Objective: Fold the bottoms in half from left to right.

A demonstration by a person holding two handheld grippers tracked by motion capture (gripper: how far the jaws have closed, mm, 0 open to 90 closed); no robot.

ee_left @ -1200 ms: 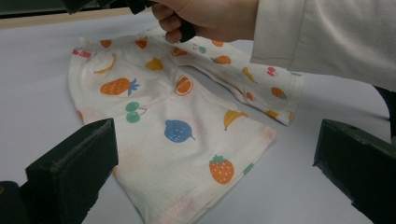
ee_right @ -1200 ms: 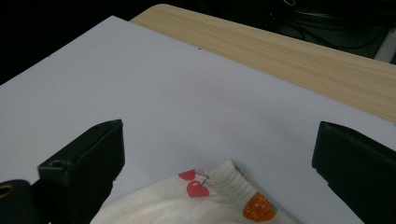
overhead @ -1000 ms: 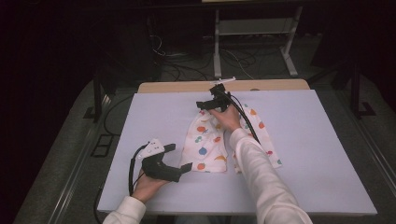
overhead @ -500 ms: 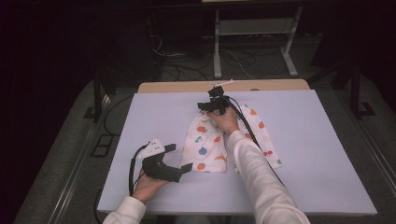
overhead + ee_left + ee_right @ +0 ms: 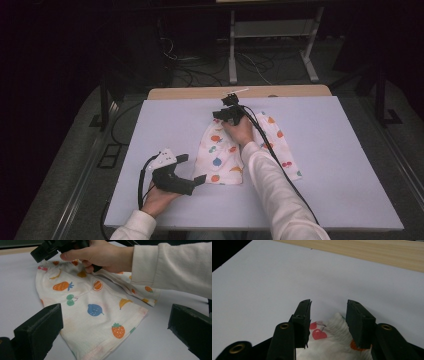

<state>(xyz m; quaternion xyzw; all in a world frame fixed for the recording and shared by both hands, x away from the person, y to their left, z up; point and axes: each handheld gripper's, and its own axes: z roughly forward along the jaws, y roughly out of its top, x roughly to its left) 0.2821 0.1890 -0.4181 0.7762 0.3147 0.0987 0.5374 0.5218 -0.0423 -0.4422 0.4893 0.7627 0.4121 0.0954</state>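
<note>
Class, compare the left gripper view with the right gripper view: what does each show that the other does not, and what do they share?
Left gripper view alone: the strawberry print, the blue fruit print, the person's right hand and cream sleeve reaching over the garment.
Right gripper view alone: the garment's gathered waistband between the right gripper, jaws just closing, and the wooden table edge.
Both: the fruit-print garment on the white tabletop.

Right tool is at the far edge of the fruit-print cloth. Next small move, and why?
Probably finish closing the right tool. Its jaws have just been closing and straddle the bunched far edge of the fruit-print cloth, but a gap remains, so the pads likely don't pinch yet. The left tool waits open beside the near hem.
</note>
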